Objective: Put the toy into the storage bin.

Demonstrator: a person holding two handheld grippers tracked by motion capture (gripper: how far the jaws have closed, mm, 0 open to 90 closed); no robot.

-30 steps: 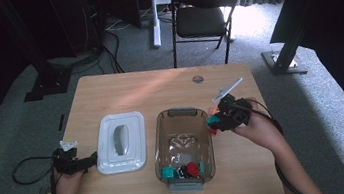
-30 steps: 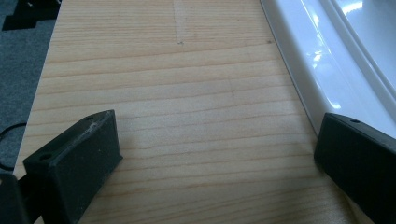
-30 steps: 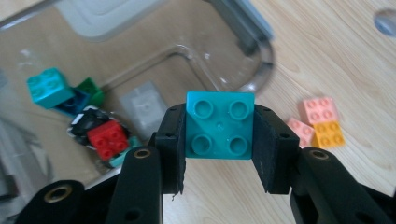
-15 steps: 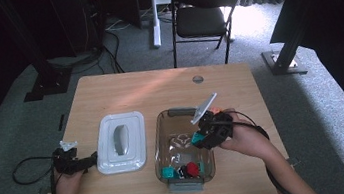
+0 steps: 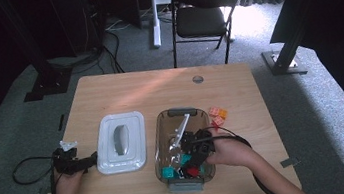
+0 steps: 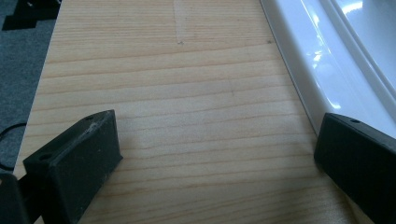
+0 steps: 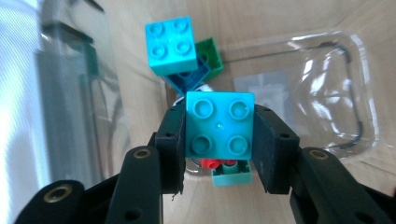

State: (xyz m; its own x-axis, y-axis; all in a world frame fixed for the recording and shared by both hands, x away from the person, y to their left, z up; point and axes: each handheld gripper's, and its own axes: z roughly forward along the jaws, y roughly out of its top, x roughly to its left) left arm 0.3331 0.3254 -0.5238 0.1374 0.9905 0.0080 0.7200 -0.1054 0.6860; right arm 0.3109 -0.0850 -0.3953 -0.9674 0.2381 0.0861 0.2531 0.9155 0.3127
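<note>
Your right hand-held gripper (image 7: 219,140) clamps a teal brick (image 7: 219,125) over the clear bin (image 5: 160,134), where several bricks (image 7: 180,51) already lie; 2 orange bricks (image 5: 217,115) wait on the surface (image 5: 124,93). Your left hand-held gripper (image 6: 215,154) rests wide open beside the white lid (image 5: 120,141)

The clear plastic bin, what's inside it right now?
The clear plastic bin holds a few toy bricks: a light blue one, a green one and a red one. The right tool clamps a teal brick above them, covering others.

lid (image 5: 120,142) left of bin (image 5: 178,112) – bricks (image 5: 217,115) right of bin – both on table (image 5: 124,90)
</note>
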